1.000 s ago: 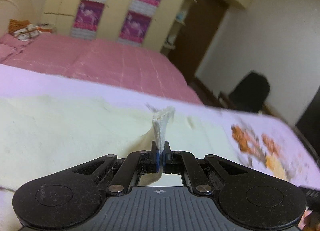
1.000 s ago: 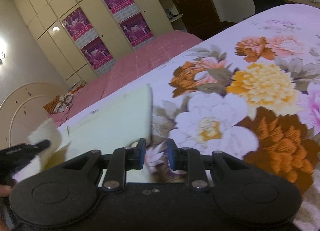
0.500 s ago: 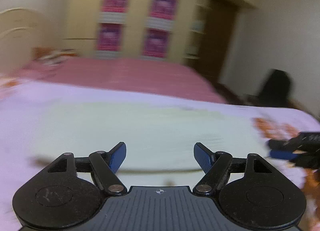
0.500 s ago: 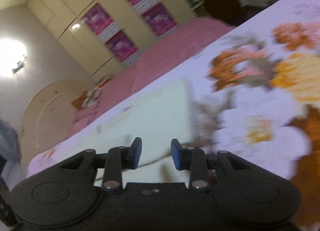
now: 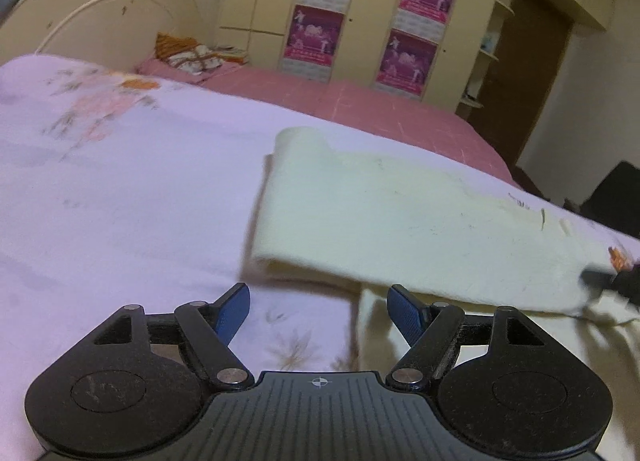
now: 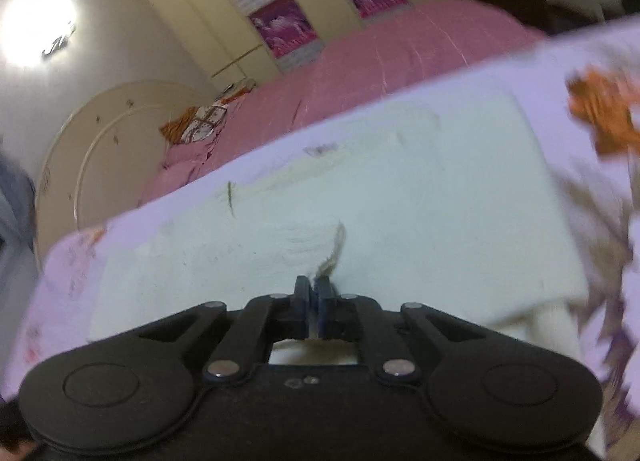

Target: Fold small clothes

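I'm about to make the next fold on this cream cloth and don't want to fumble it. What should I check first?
1. Right gripper shut on the cream cloth: ok.
2. Left gripper open, nothing between its fingers: ok.
3. Cloth's folded edge lies ahead of the left gripper: ok.
4. Cloth rests on the floral bedsheet: ok.
5. Layers aligned underneath: cannot tell.

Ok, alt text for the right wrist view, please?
The right gripper, jaws shut, pinches a frayed edge of the cream cloth spread on the floral bedsheet. Behind lie a pink bed and a postered wardrobe.
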Available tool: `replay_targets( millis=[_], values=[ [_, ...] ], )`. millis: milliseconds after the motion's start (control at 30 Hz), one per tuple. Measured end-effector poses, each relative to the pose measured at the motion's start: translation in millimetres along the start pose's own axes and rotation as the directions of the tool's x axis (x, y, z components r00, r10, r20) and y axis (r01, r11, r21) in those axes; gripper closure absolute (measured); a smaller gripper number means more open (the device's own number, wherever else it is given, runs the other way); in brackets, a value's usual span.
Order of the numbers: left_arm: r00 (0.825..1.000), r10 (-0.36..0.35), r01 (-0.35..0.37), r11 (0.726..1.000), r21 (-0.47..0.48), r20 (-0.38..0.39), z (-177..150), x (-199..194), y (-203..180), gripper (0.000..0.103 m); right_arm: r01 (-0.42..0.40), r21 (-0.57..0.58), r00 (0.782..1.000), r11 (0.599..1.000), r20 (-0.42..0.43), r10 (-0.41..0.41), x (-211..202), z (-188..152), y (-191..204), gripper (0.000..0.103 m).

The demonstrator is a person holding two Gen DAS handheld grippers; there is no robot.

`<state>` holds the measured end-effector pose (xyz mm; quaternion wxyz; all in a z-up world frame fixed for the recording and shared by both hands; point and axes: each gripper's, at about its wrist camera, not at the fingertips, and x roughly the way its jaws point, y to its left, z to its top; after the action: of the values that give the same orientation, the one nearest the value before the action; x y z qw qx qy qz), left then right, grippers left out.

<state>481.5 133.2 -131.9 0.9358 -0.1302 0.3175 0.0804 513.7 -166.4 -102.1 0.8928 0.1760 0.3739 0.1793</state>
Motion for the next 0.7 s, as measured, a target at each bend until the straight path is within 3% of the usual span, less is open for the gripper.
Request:
replay_targets(
  millis=[200,367,533,700],
  values=[
    [1.0,-0.015,0.015,1.0,-0.002,0.014,0,10,-5,0.028,0.022,-0.036,0.98,0.999,0.197,-0.015,-49,30,8,0.099],
    [0.999,-0.035,0.036,0.999,-0.032,0.039,2,18,-4,0.028,0.024,-0.072,0.98,0.997,0.197,-0.01,-62,40,0,0.099],
    [0.999,-0.043,0.042,0.999,0.025,0.026,0,25,-13,0.028,0.049,-0.078,0.977,0.996,0.211,-0.031,-67,33,-2,0.099],
    [0.998,-0.026,0.025,1.0,0.008,0.056,-5,16,-11,0.028,0.077,-0.057,0.977,0.995,0.204,-0.064,-58,37,-11,0.099]
  ],
)
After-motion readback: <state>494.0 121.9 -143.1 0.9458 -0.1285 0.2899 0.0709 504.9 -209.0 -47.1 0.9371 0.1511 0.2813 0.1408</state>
